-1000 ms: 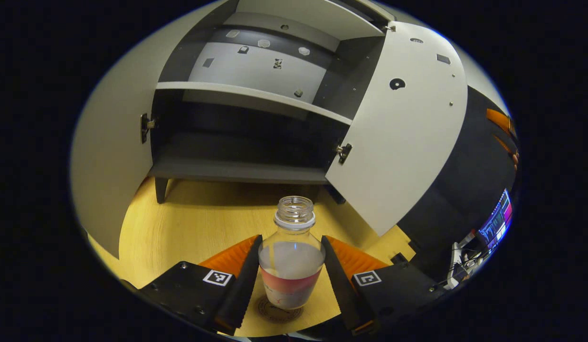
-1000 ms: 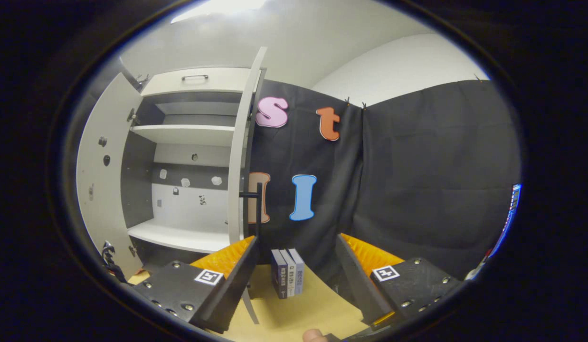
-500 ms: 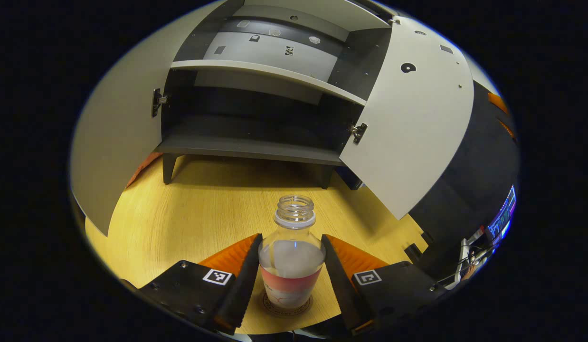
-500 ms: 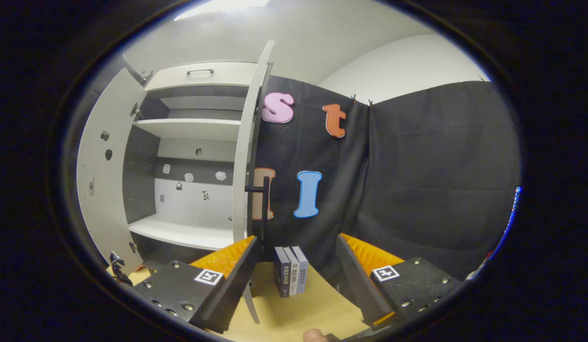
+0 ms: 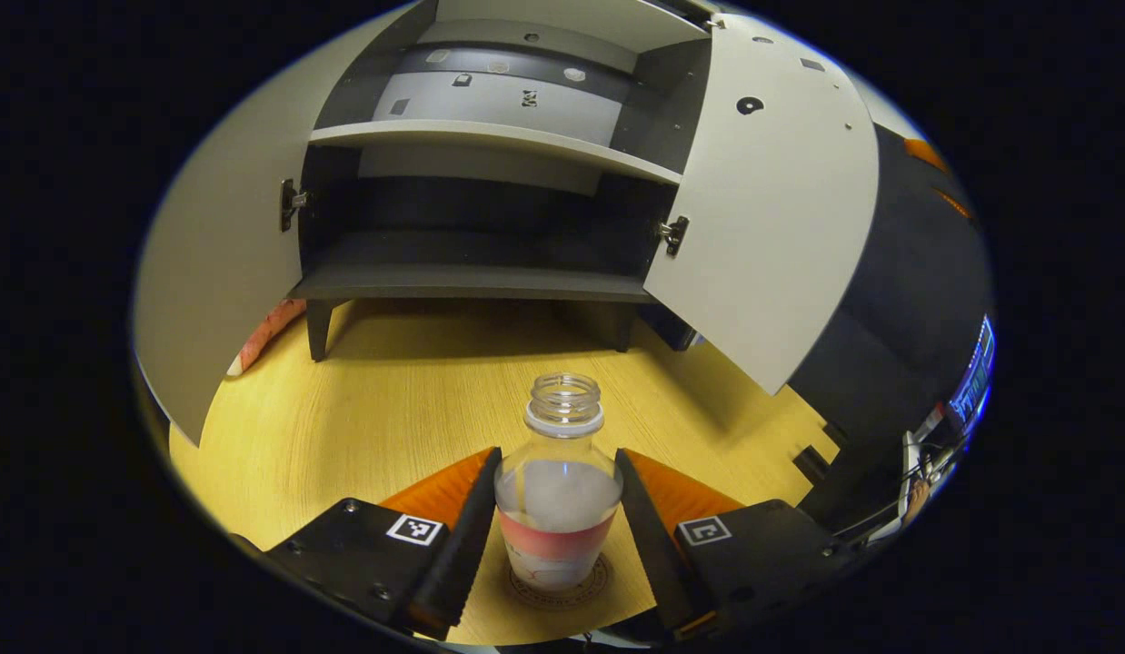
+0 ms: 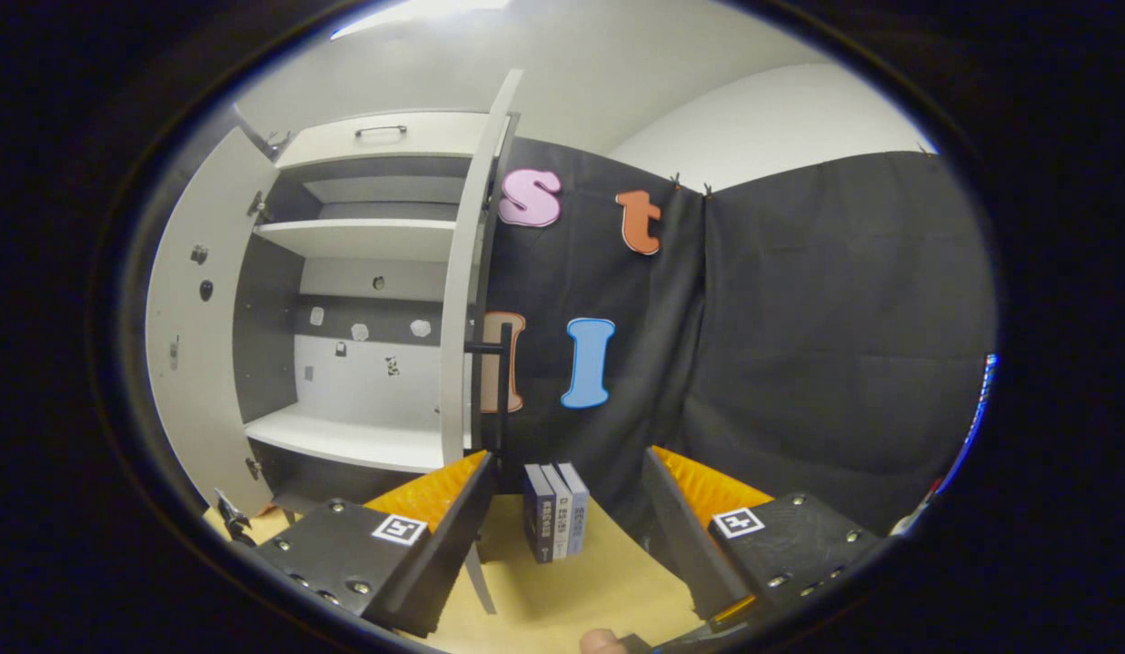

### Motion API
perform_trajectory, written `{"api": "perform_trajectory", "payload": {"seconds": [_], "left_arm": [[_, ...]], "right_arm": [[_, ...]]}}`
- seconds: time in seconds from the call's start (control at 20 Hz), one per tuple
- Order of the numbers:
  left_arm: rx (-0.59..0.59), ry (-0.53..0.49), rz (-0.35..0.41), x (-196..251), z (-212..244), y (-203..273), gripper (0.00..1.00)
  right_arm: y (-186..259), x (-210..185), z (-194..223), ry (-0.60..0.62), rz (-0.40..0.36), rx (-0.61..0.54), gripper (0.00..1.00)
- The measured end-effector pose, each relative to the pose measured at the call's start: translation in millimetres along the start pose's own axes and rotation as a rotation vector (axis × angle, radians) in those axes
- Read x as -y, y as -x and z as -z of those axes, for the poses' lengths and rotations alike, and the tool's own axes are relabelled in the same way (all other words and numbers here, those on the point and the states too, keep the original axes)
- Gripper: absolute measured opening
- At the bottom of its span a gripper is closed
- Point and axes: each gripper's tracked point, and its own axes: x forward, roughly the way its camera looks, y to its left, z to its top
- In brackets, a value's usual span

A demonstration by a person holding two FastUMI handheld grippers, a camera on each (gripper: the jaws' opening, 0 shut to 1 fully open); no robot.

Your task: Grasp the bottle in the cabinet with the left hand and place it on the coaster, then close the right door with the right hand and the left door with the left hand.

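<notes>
A clear, capless bottle [image 5: 558, 495] with a red-and-white label stands upright between the fingers of my left gripper [image 5: 558, 459], which is shut on its body. The bottle's base is centred over a round dark coaster [image 5: 562, 589] on the wooden table [image 5: 390, 409]; I cannot tell whether it touches. Beyond stands the cabinet [image 5: 490, 272] with bare shelves, its left door [image 5: 217, 254] and right door [image 5: 771, 209] both swung wide. In the right gripper view, my right gripper [image 6: 567, 459] hangs open with nothing between its fingers, facing the right door's edge [image 6: 462, 272].
A few upright books [image 6: 553, 522] stand on the table past the right gripper, by the black cloth wall. A pinkish object [image 5: 263, 331] lies behind the left door. A lit screen [image 5: 971, 381] glows at the far right.
The left gripper has carried the bottle back from the cabinet and to the right, so the coaster now lies centred beneath it. The right gripper has barely shifted.
</notes>
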Motion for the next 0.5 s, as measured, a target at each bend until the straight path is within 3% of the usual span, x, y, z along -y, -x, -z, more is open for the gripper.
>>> {"api": "perform_trajectory", "payload": {"seconds": [0.5], "left_arm": [[-0.004, 0.012, 0.005, 3.8, 8.5, 12.1, 0.82]], "right_arm": [[-0.6, -6.9, 6.1, -0.007, -0.022, -0.013, 0.99]]}}
